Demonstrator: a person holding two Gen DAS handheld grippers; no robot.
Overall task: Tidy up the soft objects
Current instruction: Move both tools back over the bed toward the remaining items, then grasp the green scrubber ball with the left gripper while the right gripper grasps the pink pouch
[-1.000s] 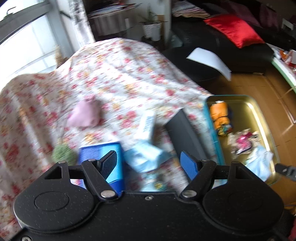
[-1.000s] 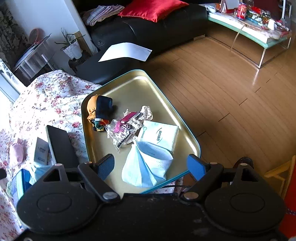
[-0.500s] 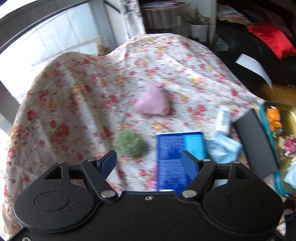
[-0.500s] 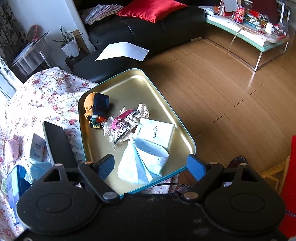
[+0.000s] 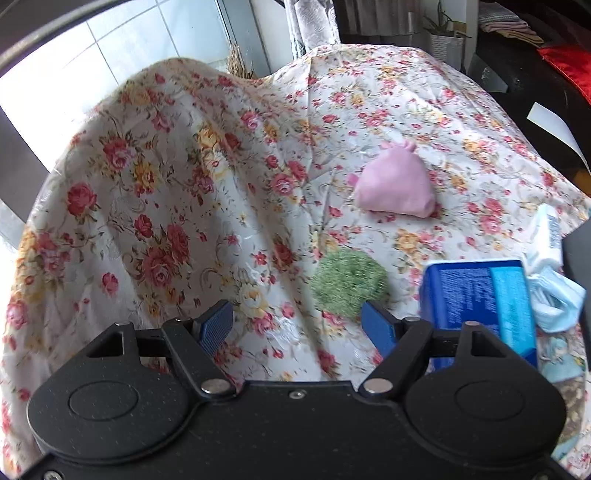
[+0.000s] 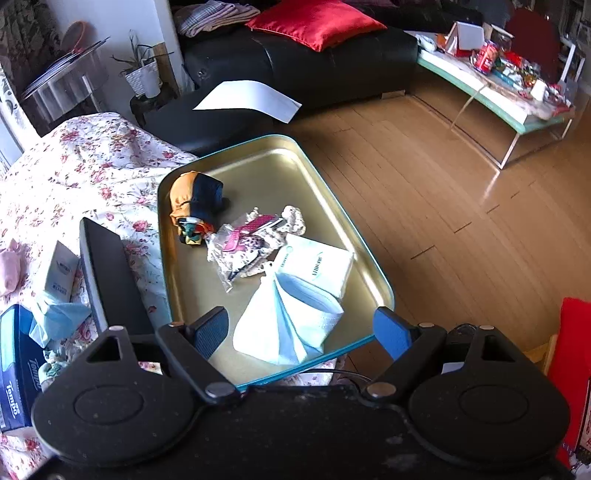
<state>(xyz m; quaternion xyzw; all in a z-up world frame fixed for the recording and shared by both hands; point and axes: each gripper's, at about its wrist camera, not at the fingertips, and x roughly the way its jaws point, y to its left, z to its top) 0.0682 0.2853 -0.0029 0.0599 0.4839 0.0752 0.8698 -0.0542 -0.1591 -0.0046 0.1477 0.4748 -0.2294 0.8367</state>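
Blue tissue box (image 5: 480, 306) just beside green pompom (image 5: 349, 282)

A red cushion (image 6: 314, 20) sits on the black sofa (image 6: 332, 62), with a white sheet of paper (image 6: 247, 99) lying nearby. A potted plant (image 6: 142, 75) stands by the wall, and across the wooden floor (image 6: 443, 206) there's a cluttered glass coffee table (image 6: 498, 92).

Open left tongs (image 5: 297, 325) near green pompom (image 5: 349, 282)

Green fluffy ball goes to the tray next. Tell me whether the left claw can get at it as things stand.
Probably yes. The left claw is open and empty, and the green fluffy ball lies bare on the floral cloth just beyond its right finger, slightly off-centre. The blue tissue box sits beside it, apart.
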